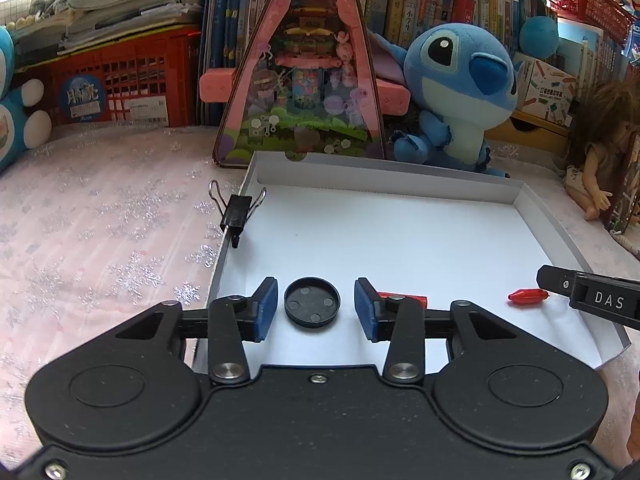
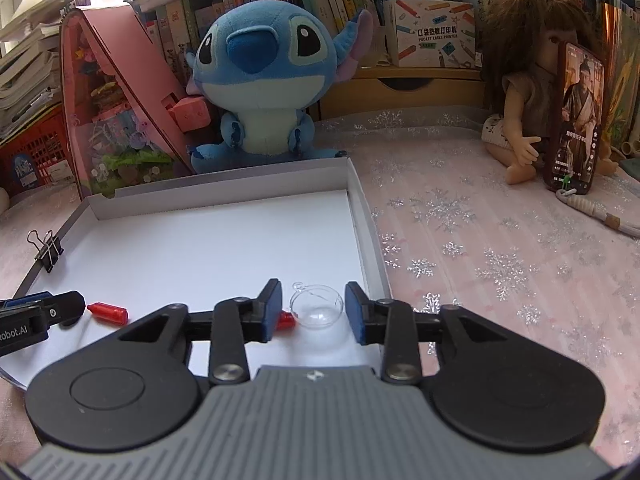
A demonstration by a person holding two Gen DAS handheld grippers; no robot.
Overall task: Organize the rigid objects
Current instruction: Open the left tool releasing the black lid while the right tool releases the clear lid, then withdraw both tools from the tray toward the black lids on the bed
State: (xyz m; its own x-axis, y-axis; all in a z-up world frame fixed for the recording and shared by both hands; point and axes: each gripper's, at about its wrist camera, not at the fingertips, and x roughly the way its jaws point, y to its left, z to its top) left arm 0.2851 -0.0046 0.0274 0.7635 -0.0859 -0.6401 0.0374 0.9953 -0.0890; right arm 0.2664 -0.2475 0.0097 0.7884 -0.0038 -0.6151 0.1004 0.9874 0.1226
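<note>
Tray [image 1: 532, 216] of white card, shallow, low walls, sat on a pink cloth [image 1: 100, 232] with silver snowflakes. Black binder clip [image 1: 236, 216] was clamped on the tray's left wall, wire handles up.

Black round cap [image 1: 312, 302] lay on the tray floor, hollow side up, shallow rim, four small pale discs set in its base. It sat between the blue pads of the left gripper [image 1: 316, 306], a clear gap showing on each side; jaws parted, pads not pressing on it.

Clear plastic half-sphere [image 2: 317, 306], open side up, with a tiny loop on its rim, lay on the tray floor near the right wall. It sat between the pads of the right gripper [image 2: 314, 308], jaws spread; the right pad stood just off it, the left pad close, contact there uncertain. Not gripped.

Red bottle-shaped piece [image 2: 107, 312] lay on its side on the tray floor between the two grippers, just beside the left gripper's outer finger. Second red piece [image 2: 286, 321] lay partly hidden behind the right gripper's left pad, shape hard to tell.

Blue plush toy [image 2: 260, 80] and a doll [image 2: 524, 92] sat beyond the tray, in front of a bookshelf.
</note>
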